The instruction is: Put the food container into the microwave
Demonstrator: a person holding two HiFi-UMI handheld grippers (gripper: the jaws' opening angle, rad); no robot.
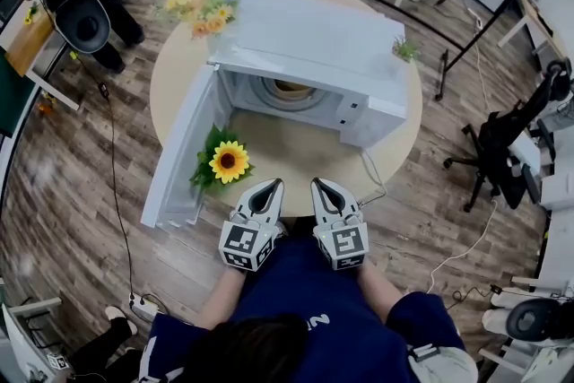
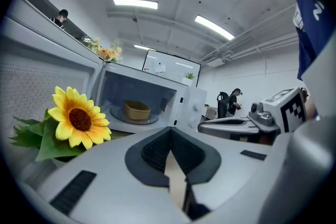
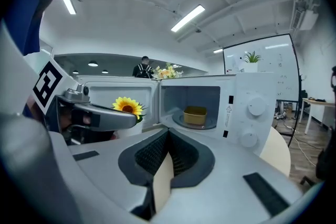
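Left gripper [image 1: 267,189] and right gripper [image 1: 322,187] both have jaws pressed together, empty. The yellow food container [image 3: 195,115] sits inside the microwave [image 1: 314,40], door [image 1: 182,155] open, with a sunflower [image 1: 229,161] beside it.

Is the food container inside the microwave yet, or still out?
Inside. The tan rectangular food container sits on the round turntable within the white microwave, whose door hangs open.
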